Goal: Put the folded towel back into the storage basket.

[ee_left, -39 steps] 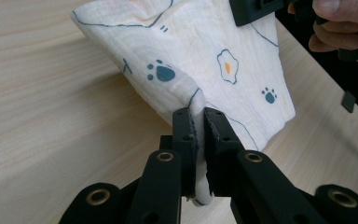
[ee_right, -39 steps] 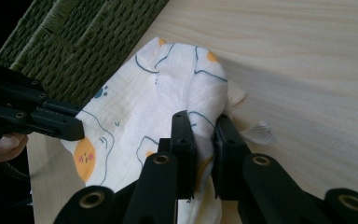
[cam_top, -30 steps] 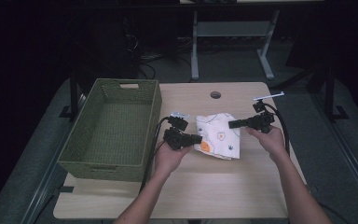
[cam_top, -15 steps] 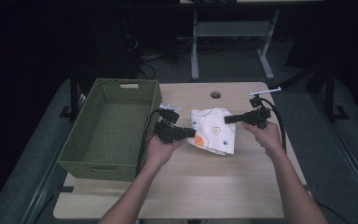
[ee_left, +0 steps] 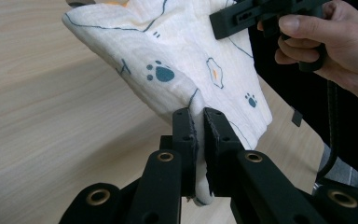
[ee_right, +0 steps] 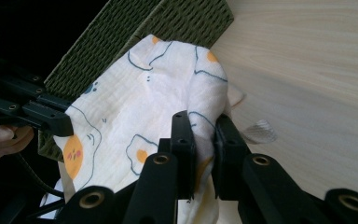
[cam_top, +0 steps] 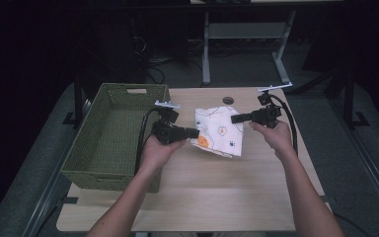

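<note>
Both pairs of jaws are clenched on the cloth (cam_top: 219,132). The left gripper (ee_left: 199,135) pinches one edge and the right gripper (ee_right: 204,140) pinches the other. The cloth hangs between them, just beside the green basket (cam_top: 86,148) and above the table (cam_top: 217,197). The lifting step looks under way. Next, I think, both hands must carry it over the basket together.

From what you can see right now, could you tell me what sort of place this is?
Probably a lab or workshop recording station: a bare wooden table on dark flooring, cabled handheld grippers, and metal desk frames with loose cables behind.
</note>
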Motion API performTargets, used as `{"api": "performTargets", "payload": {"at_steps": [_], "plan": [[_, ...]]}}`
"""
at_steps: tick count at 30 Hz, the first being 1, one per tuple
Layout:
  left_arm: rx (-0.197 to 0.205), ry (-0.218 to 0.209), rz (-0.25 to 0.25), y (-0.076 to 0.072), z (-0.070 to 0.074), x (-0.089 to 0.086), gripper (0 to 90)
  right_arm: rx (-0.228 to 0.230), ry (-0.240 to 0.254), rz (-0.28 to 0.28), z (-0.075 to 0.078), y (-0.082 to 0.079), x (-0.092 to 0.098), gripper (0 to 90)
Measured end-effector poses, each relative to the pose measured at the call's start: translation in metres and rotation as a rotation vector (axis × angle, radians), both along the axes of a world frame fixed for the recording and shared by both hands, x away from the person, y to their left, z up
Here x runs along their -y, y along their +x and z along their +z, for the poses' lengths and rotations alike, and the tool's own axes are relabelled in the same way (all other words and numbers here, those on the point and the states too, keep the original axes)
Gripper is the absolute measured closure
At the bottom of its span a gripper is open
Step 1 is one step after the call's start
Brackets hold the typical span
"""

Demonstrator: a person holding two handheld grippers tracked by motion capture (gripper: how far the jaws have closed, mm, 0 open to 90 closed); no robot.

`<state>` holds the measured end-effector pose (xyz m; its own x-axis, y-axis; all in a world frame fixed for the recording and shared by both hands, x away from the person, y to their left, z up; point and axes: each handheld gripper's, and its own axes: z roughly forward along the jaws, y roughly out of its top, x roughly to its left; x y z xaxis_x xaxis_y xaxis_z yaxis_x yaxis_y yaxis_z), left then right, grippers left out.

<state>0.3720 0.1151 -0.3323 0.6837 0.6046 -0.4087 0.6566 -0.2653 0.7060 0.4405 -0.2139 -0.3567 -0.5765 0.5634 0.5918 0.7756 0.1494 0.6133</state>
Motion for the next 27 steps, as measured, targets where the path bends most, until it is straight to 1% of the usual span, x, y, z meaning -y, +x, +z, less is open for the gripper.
{"api": "performTargets", "payload": {"at_steps": [3,4,7,8,10,13,15,18,19,20,23,24,27], "plan": [[0.0,-0.003,-0.002,0.001,0.002,-0.003,84.2,-0.002,-0.004,-0.001,0.004,0.001,-0.004,80.3],[-0.005,-0.018,-0.002,0.001,0.004,-0.006,84.2,-0.003,-0.004,-0.002,0.005,0.001,-0.005,80.3],[0.002,-0.018,-0.004,0.001,0.007,-0.008,84.2,-0.003,-0.005,-0.001,0.008,0.002,-0.008,80.3],[-0.002,-0.03,-0.001,0.002,0.008,-0.01,84.2,-0.001,-0.006,0.0,0.009,0.002,-0.009,80.4],[0.002,-0.021,-0.003,0.002,0.011,-0.013,84.2,-0.002,-0.01,0.001,0.012,0.003,-0.012,80.3],[0.003,-0.024,-0.004,0.003,0.014,-0.019,84.2,0.007,-0.007,0.004,0.017,0.004,-0.016,80.3],[0.002,-0.032,0.0,0.004,0.016,-0.022,84.2,0.009,-0.014,0.006,0.021,0.004,-0.02,80.3],[0.009,-0.026,-0.001,0.004,0.023,-0.028,84.2,0.017,-0.019,0.009,0.028,0.006,-0.026,80.3],[0.009,-0.026,-0.001,0.004,0.023,-0.028,84.3,0.017,-0.019,0.009,0.028,0.006,-0.026,80.3],[0.008,-0.022,0.0,0.005,0.025,-0.032,84.2,0.017,-0.021,0.012,0.031,0.007,-0.03,80.3],[0.008,-0.025,0.007,0.005,0.027,-0.036,84.3,0.021,-0.023,0.016,0.033,0.008,-0.033,80.3],[0.008,-0.023,0.011,0.006,0.028,-0.038,84.2,0.022,-0.023,0.017,0.036,0.009,-0.038,80.3],[0.011,-0.02,0.012,0.006,0.03,-0.041,84.3,0.025,-0.022,0.017,0.037,0.01,-0.042,80.3]]}}
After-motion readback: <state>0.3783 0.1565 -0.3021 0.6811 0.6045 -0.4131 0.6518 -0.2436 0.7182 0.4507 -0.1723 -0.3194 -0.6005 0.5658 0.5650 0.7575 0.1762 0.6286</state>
